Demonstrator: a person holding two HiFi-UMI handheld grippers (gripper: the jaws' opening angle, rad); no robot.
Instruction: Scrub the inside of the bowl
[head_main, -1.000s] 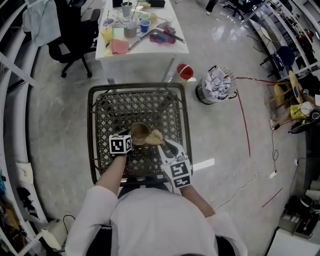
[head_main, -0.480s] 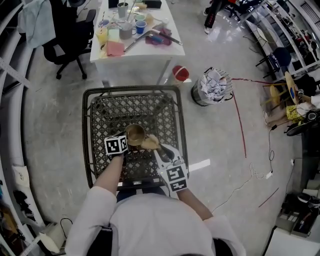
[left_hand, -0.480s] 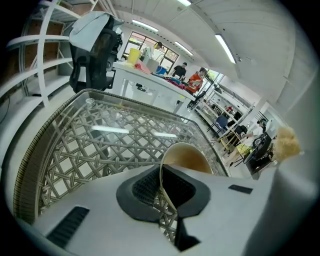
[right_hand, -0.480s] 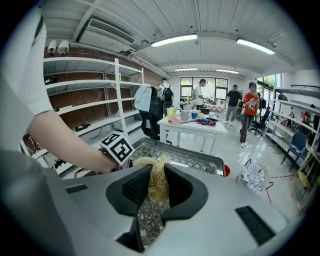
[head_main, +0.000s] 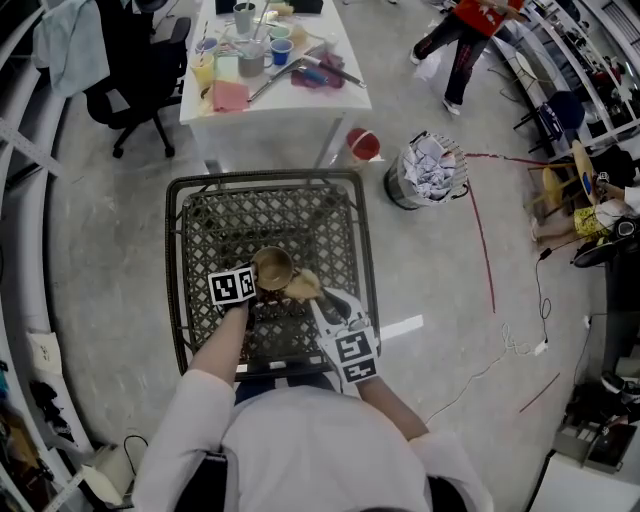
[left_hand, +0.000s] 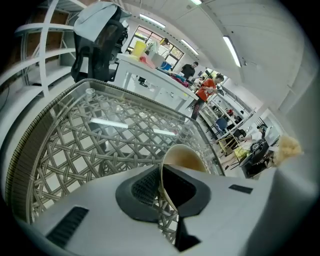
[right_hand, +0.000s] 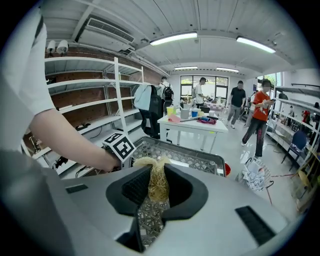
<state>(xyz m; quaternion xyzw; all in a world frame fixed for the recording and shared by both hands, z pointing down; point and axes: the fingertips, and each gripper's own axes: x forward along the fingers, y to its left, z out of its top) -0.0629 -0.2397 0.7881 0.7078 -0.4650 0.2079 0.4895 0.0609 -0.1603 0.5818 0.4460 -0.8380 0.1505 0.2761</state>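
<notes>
left gripper (left_hand: 166, 192) jaws nearly together, pinched on the bowl (left_hand: 183, 159) rim, one pad inside, one outside. bowl is tan, thin-walled, tilted w/ its mouth partly twd the camera. in head view the bowl (head_main: 272, 267) sits over the middle of the dark lattice table (head_main: 205, 195), w/ the left gripper (head_main: 254, 283) on its left edge.

right gripper (right_hand: 154, 189) jaws narrow, clamped on a straw-coloured fibrous scrubber (right_hand: 156, 170); the tuft sticks out past the pads. in head view the scrubber (head_main: 304, 285) is just beside the bowl's right rim, not down in the hollow; can't tell if it touches. right gripper (head_main: 314, 297) comes in from lower right.

around: white table (head_main: 290, 98) beyond the lattice one, cluttered w/ cups and cloths. office chair (head_main: 130, 80) to its left, small red container (head_main: 362, 145) at its foot, bin (head_main: 432, 170) full of crumpled paper further right. person in red top (head_main: 472, 25) at the top edge, well apart. nothing btw the scrubber and the bowl mouth.
</notes>
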